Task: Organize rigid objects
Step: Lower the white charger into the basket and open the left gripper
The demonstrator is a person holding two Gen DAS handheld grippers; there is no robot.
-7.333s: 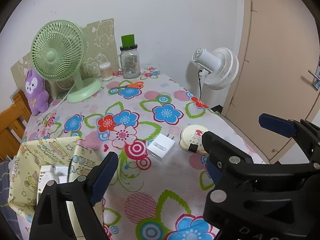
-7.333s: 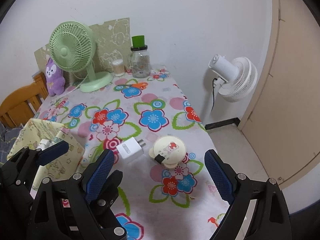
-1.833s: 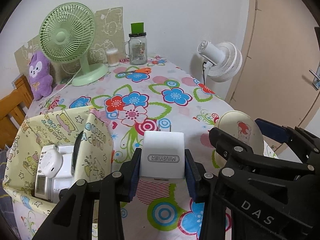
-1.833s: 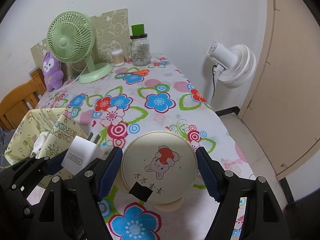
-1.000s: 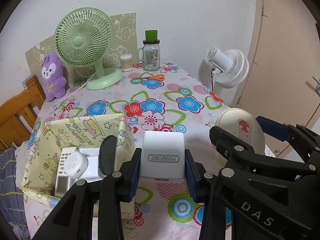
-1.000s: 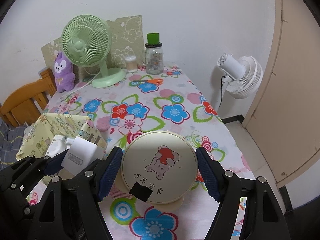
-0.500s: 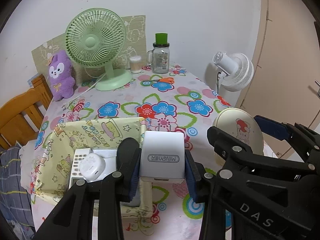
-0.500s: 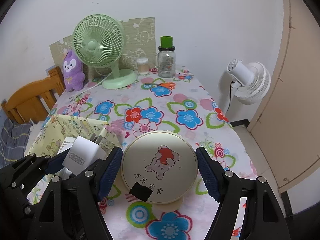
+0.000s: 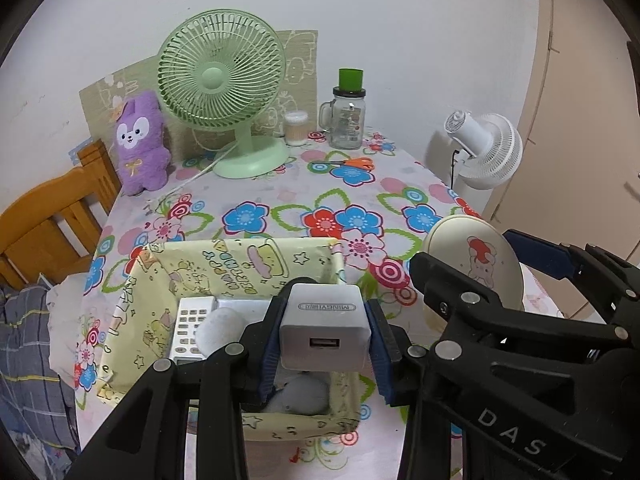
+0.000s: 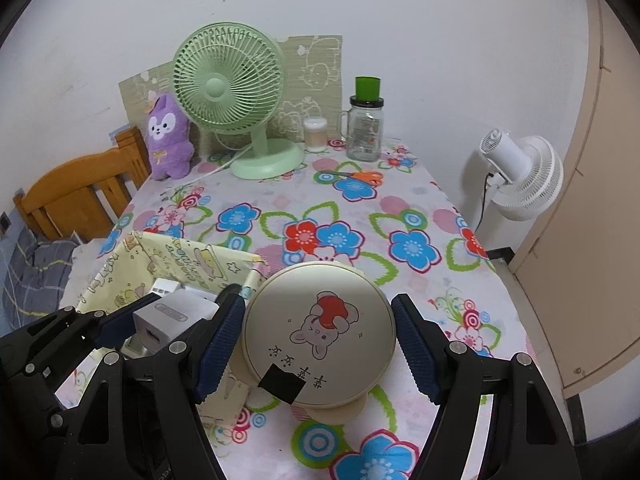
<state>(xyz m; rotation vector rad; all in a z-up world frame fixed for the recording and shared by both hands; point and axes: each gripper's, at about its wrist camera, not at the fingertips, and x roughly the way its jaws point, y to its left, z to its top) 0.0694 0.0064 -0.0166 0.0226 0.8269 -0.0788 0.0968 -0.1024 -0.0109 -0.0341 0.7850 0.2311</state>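
My left gripper (image 9: 325,330) is shut on a white USB charger (image 9: 324,330) and holds it over the yellow cartoon-print storage box (image 9: 224,258). In the box lie a white remote (image 9: 188,326) and a round white object (image 9: 220,330). My right gripper (image 10: 318,340) is shut on a round cream mirror (image 10: 320,332) with a rabbit picture, held above the table just right of the box (image 10: 180,256). The mirror also shows in the left wrist view (image 9: 476,256), and the charger in the right wrist view (image 10: 170,316).
On the floral tablecloth (image 10: 400,216) at the back stand a green desk fan (image 9: 222,80), a purple plush (image 9: 140,140), a glass jar with a green cap (image 9: 348,120), a small cotton-swab pot (image 9: 295,128) and orange scissors (image 9: 354,163). A white fan (image 10: 520,172) and a wooden chair (image 10: 80,192) flank the table.
Both grippers have moved left with their objects. The charger is now over the box and tipped so its USB port faces me. The mirror hangs beside the box's right wall.
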